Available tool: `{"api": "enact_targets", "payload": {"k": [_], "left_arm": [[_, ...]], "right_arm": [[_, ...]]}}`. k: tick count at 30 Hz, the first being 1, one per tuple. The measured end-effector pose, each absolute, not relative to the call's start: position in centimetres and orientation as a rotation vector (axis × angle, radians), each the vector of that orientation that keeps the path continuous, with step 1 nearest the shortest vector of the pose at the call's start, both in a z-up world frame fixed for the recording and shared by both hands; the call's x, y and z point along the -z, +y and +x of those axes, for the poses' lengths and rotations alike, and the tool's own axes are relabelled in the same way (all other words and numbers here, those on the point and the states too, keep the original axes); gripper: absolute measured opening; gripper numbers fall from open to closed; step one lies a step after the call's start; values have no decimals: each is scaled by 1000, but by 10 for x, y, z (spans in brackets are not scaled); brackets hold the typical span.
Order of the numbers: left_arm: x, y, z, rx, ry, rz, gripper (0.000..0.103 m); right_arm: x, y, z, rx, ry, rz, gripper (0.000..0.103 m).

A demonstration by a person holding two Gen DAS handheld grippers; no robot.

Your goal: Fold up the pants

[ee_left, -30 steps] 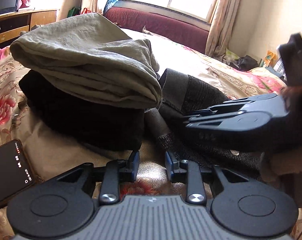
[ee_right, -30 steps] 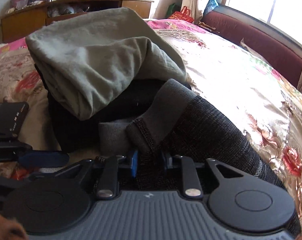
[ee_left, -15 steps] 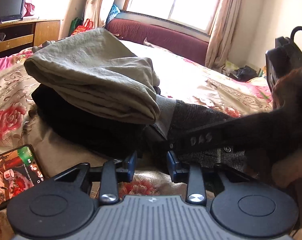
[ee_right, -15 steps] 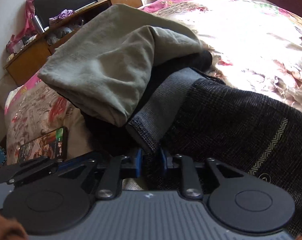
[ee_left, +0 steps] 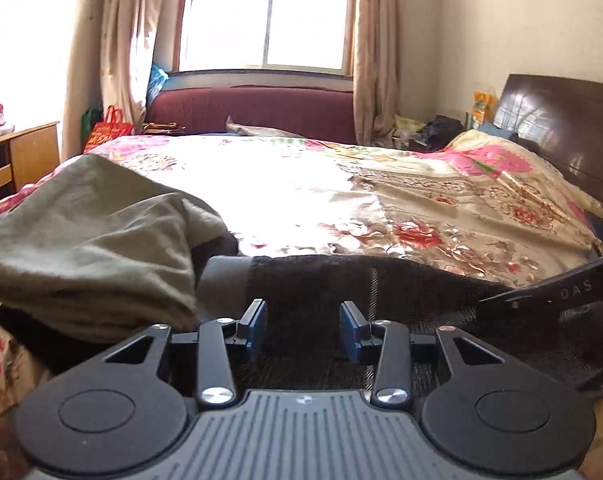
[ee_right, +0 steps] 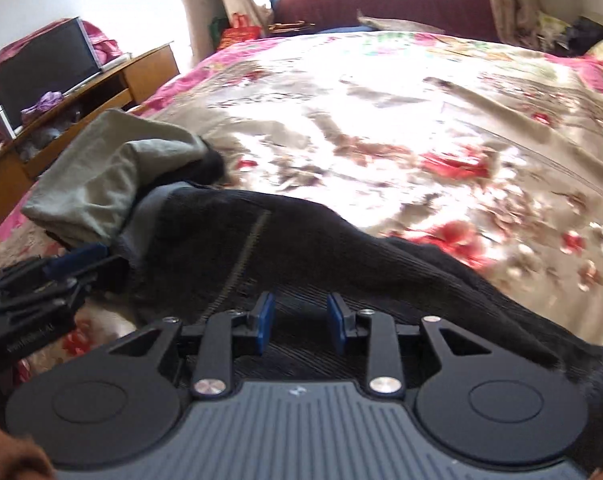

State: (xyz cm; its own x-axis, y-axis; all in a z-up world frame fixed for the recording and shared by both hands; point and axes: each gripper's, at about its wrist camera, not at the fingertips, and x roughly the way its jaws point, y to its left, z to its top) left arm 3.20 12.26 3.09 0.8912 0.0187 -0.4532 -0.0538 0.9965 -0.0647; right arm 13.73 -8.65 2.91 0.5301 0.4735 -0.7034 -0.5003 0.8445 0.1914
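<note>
Pants made of dark grey knit cloth with a paler grey cuff [ee_left: 341, 292] are lying across the flowery bed cover [ee_left: 441, 216], right in front of both tools. Next to them, a folded olive-green cloth [ee_left: 93, 240] is sitting on top of a black folded one.

Doing this step well likely means picking a clean edge of the pants, pinching just that layer, and lifting it over flat so no bumps are left. Both tools should probably be pulling evenly, so the cloth is not twisting.

In the left wrist view, the left gripper [ee_left: 303, 330] is pointing a little downward over the dark cloth. Its blue pads [ee_left: 255, 326] are spreading apart, and they are not pressing on anything; the pants are only lying under and beyond them.

In the right wrist view, the right gripper [ee_right: 300, 324] is tilting down more steeply over the same pants, near their thin patterned stripe. Its blue pads are standing partly apart with a clear gap, and nothing is being held.
</note>
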Motion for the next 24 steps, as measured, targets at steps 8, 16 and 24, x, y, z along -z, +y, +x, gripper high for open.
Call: {"api": "enact_targets", "payload": {"k": [8, 16, 24], "left_arm": [[11, 111, 53, -67, 687, -4, 56], [-20, 50, 59, 68, 664, 51, 56], [-24, -58, 73, 382, 687, 128, 56]], "right_arm": [[11, -196, 129, -345, 992, 177, 27], [-39, -302, 110, -196, 791, 351, 38], [-13, -398, 216, 9, 762, 619, 43]]}}
